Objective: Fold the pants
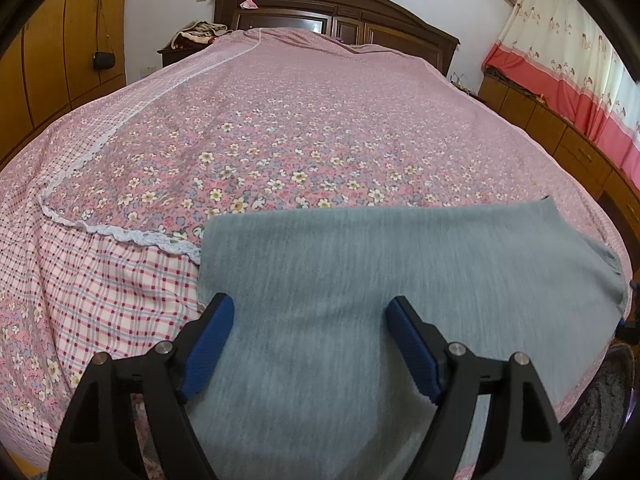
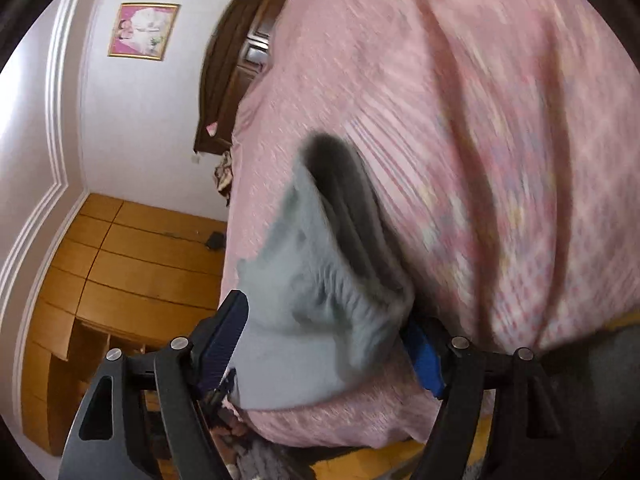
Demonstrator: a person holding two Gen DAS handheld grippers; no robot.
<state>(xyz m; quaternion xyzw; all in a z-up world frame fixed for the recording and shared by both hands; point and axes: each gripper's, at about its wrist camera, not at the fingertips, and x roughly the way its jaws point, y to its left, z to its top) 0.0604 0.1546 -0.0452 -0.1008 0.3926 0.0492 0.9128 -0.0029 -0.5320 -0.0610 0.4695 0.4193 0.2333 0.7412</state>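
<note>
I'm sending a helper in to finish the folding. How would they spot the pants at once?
Go to the big bed with the pink flowered cover. At its near edge lie the pants, flat between the open left gripper fingers. They are the only plain grey cloth there; everything around them is patterned pink.

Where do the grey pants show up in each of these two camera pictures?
Left wrist view: the grey pants lie flat across the lower middle, spreading to the right edge of the bed.
Right wrist view: the grey pants sit bunched at lower centre, blurred.
Shared landmark: the dark wooden headboard, top centre in the left view, upper centre in the right.
</note>
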